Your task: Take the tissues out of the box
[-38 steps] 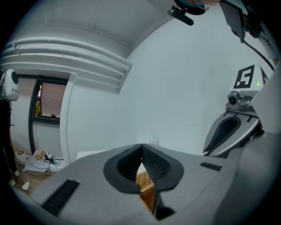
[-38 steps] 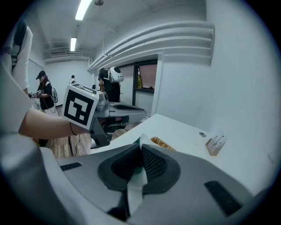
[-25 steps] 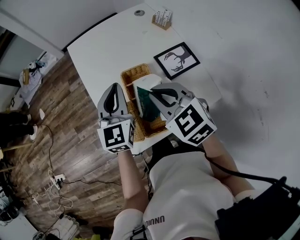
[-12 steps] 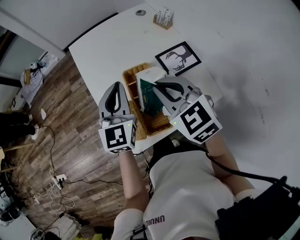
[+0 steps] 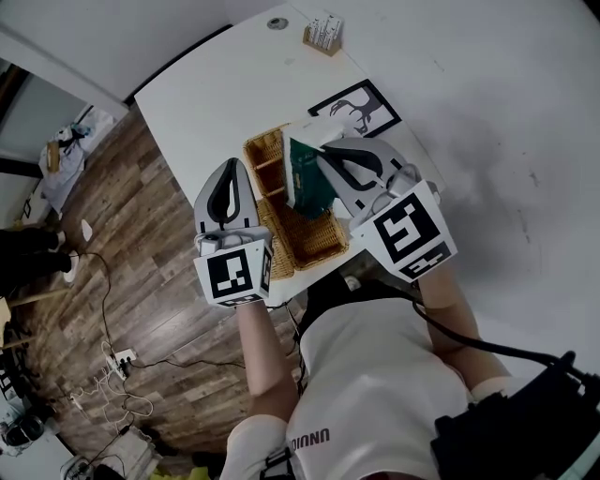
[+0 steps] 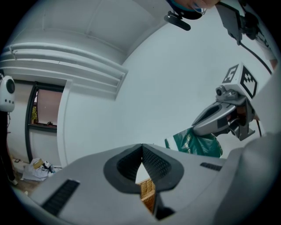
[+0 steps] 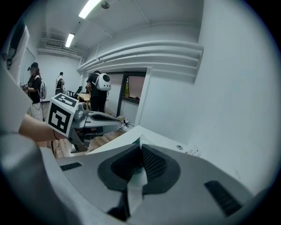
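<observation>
A green tissue pack [image 5: 307, 176] with a white top hangs over the wicker basket [image 5: 323, 253], clear of its floor. My right gripper [image 5: 325, 153] is shut on the pack's upper end. In the right gripper view a white strip [image 7: 137, 183] of it sits pinched between the pads. The left gripper view shows the pack [image 6: 197, 143] hanging under the right gripper [image 6: 195, 127]. My left gripper [image 5: 228, 171] hovers just left of the basket, shut with nothing in it. Its closed tips [image 6: 141, 147] show a bit of basket weave [image 6: 147, 193] below them.
The basket stands on a white table [image 5: 206, 84] near its front edge. Behind it lie a framed deer picture [image 5: 354, 114], a small wooden holder [image 5: 323, 36] and a round disc [image 5: 276, 23]. Wood floor with cables lies to the left. People stand far off [image 7: 94, 90].
My right gripper has risen and moved toward the table's back with the green pack, lifting it higher above the basket. The left gripper has stayed in place.
</observation>
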Available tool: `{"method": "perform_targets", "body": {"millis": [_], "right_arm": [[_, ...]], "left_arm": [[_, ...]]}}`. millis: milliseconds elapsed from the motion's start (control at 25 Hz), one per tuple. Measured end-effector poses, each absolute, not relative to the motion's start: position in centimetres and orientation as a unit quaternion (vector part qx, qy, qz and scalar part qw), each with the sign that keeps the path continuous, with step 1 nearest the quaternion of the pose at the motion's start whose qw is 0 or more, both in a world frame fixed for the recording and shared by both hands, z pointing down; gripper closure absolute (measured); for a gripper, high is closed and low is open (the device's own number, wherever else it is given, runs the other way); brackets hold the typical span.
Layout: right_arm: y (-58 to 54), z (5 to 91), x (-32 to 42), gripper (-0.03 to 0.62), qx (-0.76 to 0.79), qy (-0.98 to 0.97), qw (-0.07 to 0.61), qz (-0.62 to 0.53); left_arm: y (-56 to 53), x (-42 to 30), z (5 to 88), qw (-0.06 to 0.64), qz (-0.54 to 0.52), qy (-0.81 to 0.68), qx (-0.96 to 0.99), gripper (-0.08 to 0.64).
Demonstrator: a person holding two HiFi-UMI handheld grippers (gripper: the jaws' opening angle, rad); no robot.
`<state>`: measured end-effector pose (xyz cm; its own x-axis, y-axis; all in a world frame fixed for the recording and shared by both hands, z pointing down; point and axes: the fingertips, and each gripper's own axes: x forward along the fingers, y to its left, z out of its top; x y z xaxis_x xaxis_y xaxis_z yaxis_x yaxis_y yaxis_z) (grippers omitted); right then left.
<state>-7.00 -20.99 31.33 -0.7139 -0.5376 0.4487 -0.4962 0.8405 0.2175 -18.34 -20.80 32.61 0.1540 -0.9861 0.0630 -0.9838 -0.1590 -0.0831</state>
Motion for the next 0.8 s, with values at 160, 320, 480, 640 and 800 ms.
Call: {"method": "perform_targets", "body": {"millis": [160, 320, 480, 640, 800], "right_arm": [[-21.2, 30.8, -6.4, 0.561, 0.289, -0.921, 0.256, -0.046], [-21.5, 30.6, -5.9, 0.561, 0.298, -0.918, 0.258, -0.055], [-21.6, 30.4, -5.6, 0.563, 0.303, -0.916, 0.257, -0.058], [-21.5, 29.8, -5.6, 0.561, 0.309, -0.914, 0.256, -0.060], [-21.6, 30.0, -5.5, 0.561, 0.310, -0.913, 0.259, -0.059]], "left_arm": [[-20.8, -18.2, 32.4, 0.012, -0.048, 0.647, -0.760, 0.548], [-21.1, -18.1, 32.1, 0.016, -0.040, 0.652, -0.757, 0.548], [-21.2, -18.0, 31.9, 0.019, -0.039, 0.650, -0.759, 0.548], [-21.1, -17.9, 31.5, 0.018, -0.037, 0.645, -0.763, 0.548], [-21.3, -17.7, 31.7, 0.019, -0.043, 0.643, -0.765, 0.548]]}}
